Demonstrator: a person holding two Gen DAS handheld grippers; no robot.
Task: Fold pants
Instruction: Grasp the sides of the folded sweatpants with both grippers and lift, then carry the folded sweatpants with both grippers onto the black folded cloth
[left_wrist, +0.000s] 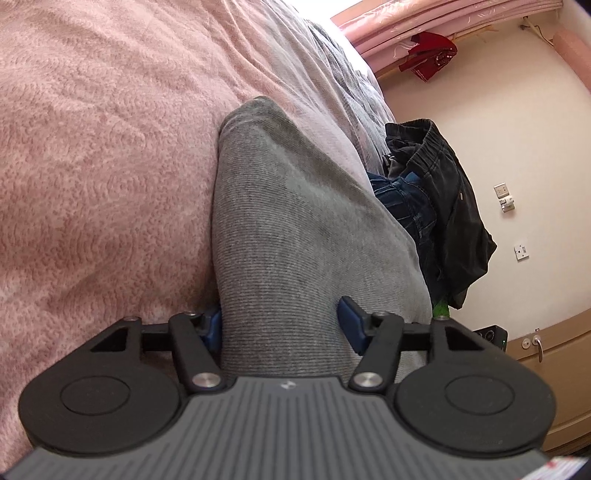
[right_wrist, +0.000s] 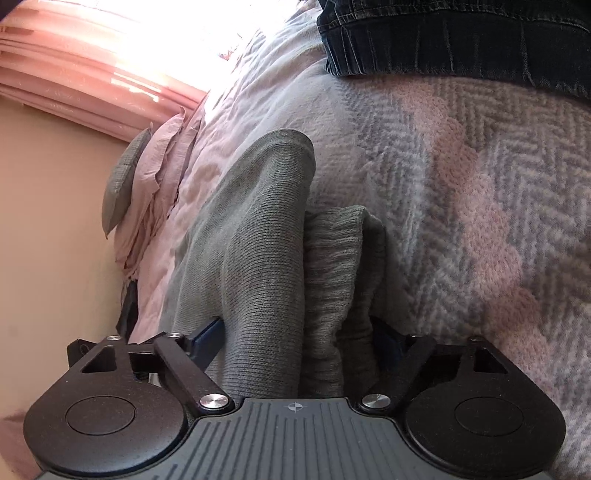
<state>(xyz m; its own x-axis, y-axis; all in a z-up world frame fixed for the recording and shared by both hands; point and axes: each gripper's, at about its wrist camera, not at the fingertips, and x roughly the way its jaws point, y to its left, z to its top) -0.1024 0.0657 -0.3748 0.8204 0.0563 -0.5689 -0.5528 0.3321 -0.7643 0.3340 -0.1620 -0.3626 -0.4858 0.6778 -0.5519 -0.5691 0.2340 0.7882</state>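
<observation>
Left gripper (left_wrist: 284, 325): fingers straddle the gray pants (left_wrist: 291, 221), pads seemingly not yet pressing. Right gripper (right_wrist: 299, 332): fingers clamped on bunched pants layers. Pants run toward 12 o'clock on the bed (left_wrist: 92, 147); dark clothes (left_wrist: 436, 192) at 2 o'clock. Folding looks midway.

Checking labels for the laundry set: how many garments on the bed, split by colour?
Grey knit pants: 1, lying between the fingers of both grippers
Black pants with an elastic waist: 1
Blue jeans: 1, partly under the black pair
Total: 3
</observation>
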